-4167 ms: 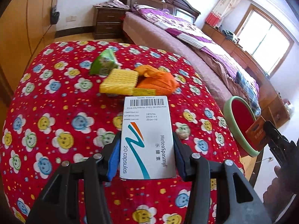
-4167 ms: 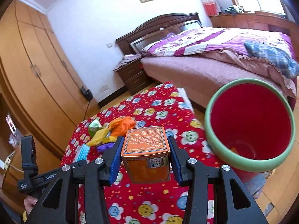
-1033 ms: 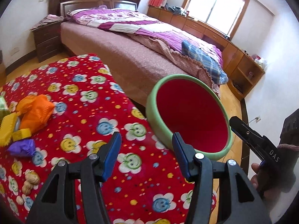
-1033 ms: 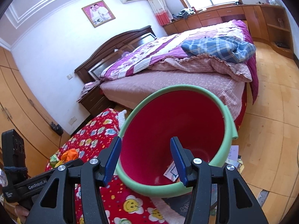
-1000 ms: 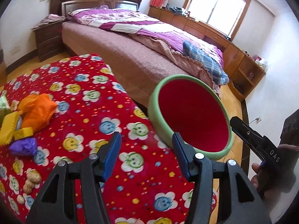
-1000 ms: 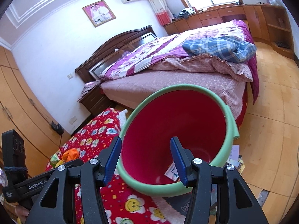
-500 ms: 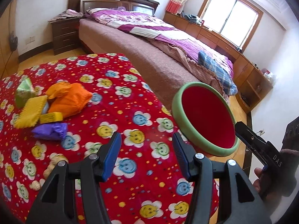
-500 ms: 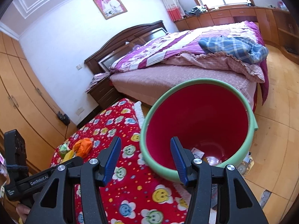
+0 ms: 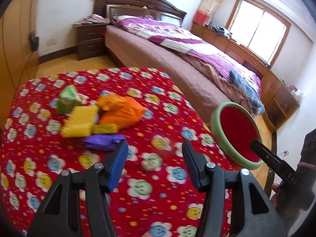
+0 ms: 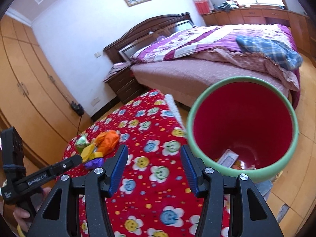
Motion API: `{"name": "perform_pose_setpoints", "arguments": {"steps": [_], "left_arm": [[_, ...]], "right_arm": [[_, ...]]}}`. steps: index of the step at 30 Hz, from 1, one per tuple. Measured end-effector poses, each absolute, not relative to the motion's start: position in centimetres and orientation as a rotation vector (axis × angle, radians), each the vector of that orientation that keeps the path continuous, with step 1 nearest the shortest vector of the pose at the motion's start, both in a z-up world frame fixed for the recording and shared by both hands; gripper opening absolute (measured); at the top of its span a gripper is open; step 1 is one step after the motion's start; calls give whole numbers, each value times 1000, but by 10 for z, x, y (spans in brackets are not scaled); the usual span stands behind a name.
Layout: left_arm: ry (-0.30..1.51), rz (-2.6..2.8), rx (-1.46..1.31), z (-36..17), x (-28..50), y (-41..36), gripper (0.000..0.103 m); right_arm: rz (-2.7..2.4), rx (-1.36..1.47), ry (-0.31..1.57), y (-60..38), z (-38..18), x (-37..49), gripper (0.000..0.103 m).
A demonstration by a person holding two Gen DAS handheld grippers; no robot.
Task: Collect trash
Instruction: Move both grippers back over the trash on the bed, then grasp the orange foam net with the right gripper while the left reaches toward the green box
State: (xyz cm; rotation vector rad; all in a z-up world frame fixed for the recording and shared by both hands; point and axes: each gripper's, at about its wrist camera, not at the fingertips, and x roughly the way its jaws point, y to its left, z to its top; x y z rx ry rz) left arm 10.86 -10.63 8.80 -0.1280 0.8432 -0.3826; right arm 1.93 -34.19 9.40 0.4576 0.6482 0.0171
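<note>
A heap of trash lies on the red flowered cloth (image 9: 167, 122): an orange bag (image 9: 122, 111), a yellow ridged wrapper (image 9: 79, 120), a green carton (image 9: 68, 99) and a purple wrapper (image 9: 102, 141). My left gripper (image 9: 155, 158) hangs open and empty above the cloth, just right of the purple wrapper. A red bin with a green rim (image 10: 284, 162) stands off the table's right edge, with boxes (image 10: 228, 158) at its bottom. My right gripper (image 10: 154, 163) is open and empty over the cloth, left of the bin. The heap (image 10: 98, 146) shows far left there.
A small round nut-like scrap (image 9: 148, 165) lies between my left fingers' line of sight on the cloth. A bed (image 9: 177, 59) runs behind the table, a nightstand (image 9: 90, 37) at its head. Wardrobe doors (image 10: 29, 79) line the left wall. Wooden floor (image 10: 300, 177) surrounds the bin.
Both grippers have swung left, away from the bin and toward the trash heap. The heap now sits nearer the left view's centre; the bin has slid right. Both stay open and empty.
</note>
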Motion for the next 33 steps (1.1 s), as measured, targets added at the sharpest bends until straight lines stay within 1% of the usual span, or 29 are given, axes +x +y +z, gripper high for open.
{"name": "perform_pose_setpoints", "arguments": {"steps": [3, 5, 6, 7, 15, 23, 26, 28, 33], "left_arm": [[822, -336, -131, 93, 117, -84, 57], [815, -309, -127, 96, 123, -72, 57], [812, -288, -125, 97, 127, -64, 57], [808, -272, -125, 97, 130, -57, 57], [795, -167, -132, 97, 161, 0, 57], [845, -104, -149, 71, 206, 33, 58], [862, -102, -169, 60, 223, 35, 61], [869, -115, -185, 53, 232, 33, 64], [890, -140, -170, 34, 255, 17, 65]], "right_arm": [[41, 441, 657, -330, 97, 28, 57], [53, 433, 664, -321, 99, 36, 63], [57, 432, 664, -318, 99, 39, 71], [62, 429, 661, -313, 100, 44, 74], [92, 391, 683, -285, 106, 80, 74], [123, 360, 721, -260, 95, 116, 74], [127, 351, 730, -255, 88, 126, 74], [126, 352, 737, -253, 84, 131, 75], [116, 371, 769, -254, 69, 144, 75]]}}
